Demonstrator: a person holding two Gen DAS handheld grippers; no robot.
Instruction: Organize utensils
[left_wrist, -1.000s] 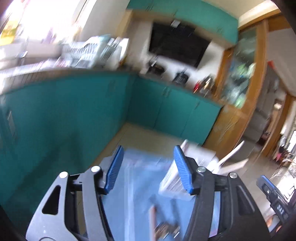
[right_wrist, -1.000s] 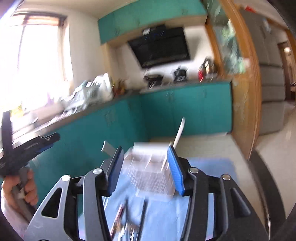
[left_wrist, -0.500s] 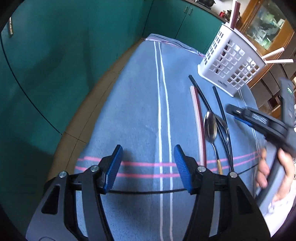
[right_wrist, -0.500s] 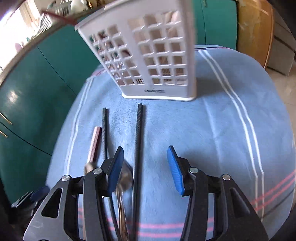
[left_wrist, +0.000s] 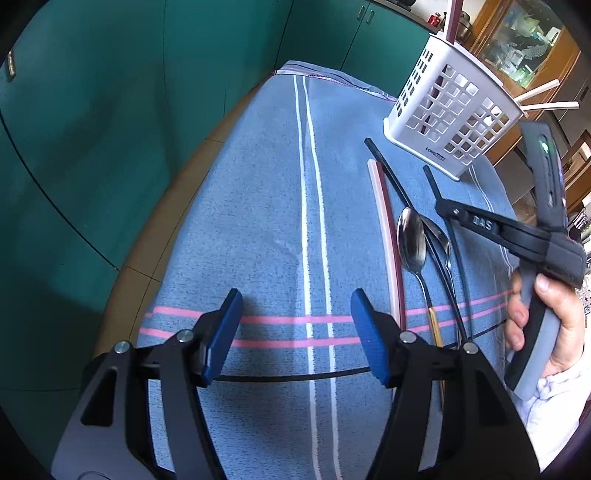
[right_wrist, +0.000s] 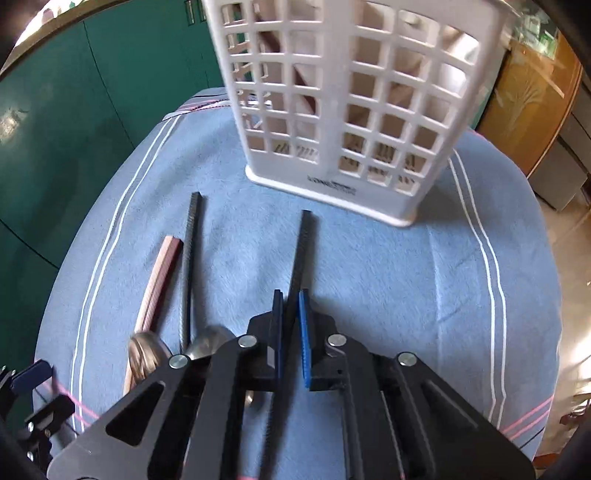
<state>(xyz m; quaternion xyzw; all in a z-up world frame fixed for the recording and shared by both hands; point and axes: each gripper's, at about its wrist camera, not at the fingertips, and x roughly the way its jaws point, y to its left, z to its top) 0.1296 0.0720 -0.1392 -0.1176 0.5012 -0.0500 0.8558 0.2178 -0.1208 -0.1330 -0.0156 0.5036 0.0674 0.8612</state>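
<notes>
Right gripper (right_wrist: 290, 314) jaws closing on chopstick (right_wrist: 301, 251); its far end points toward basket (right_wrist: 343, 110) standing ahead on cloth (right_wrist: 406, 277). Left of jaws: second chopstick (right_wrist: 190, 266), flat stick (right_wrist: 159, 284), two spoons (right_wrist: 207, 345). Left gripper (left_wrist: 295, 332) jaws opening, nothing between, utensils to their right.

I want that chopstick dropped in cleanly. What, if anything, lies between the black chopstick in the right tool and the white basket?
Nothing visible does. The right tool is closing on the black chopstick, and only bare blue cloth lies between its far tip and the white basket. The other utensils lie off to its left.
</notes>
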